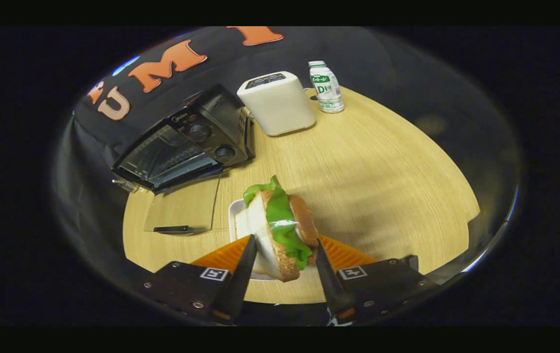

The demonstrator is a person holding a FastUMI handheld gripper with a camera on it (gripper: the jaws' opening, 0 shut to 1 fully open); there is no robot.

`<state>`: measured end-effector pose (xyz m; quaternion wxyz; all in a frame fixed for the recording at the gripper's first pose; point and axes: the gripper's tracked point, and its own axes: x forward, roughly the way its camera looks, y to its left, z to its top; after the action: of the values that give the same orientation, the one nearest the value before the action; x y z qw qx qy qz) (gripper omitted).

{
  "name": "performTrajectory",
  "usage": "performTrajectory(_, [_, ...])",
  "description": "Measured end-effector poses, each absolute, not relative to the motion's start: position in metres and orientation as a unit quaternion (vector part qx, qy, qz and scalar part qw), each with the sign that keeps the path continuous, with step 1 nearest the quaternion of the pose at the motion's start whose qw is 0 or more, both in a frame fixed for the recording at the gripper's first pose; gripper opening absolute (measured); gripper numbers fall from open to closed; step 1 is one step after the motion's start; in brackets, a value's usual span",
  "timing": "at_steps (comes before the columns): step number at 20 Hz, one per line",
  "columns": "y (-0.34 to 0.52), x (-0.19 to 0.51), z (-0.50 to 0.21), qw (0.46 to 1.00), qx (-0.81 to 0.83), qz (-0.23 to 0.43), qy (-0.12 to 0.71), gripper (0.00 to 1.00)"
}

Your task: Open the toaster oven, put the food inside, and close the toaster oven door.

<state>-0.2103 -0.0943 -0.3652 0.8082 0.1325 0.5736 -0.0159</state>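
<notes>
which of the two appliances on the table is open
The black toaster oven, left of the white toaster: its glass door lies folded down on the table. The gripper jaws hold the sandwich.

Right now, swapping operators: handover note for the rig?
Gripper: jaws shut on the sandwich, held just above the white plate.
Toaster oven: beyond the jaws, glass door already dropped open onto the table.
White toaster and bottle stand further back.
Done: door open, food gripped.
Left: carry the sandwich into the oven, release, close the door.
</notes>
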Motion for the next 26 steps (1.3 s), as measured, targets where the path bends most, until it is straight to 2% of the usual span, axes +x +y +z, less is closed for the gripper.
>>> performTrajectory(4, [-0.091,-0.210,-0.360,0.803,0.144,-0.011,0.578,0.42])
performTrajectory(8, [-0.085,-0.214,-0.355,0.808,0.126,-0.001,0.575,0.29])
performTrajectory(18, [-0.070,-0.173,-0.292,0.843,0.174,0.001,0.510,0.24])
performTrajectory(22, [-0.035,-0.149,-0.260,0.855,0.218,0.031,0.470,0.25])
performTrajectory(26, [0.007,-0.129,-0.261,0.847,0.268,0.056,0.456,0.25])
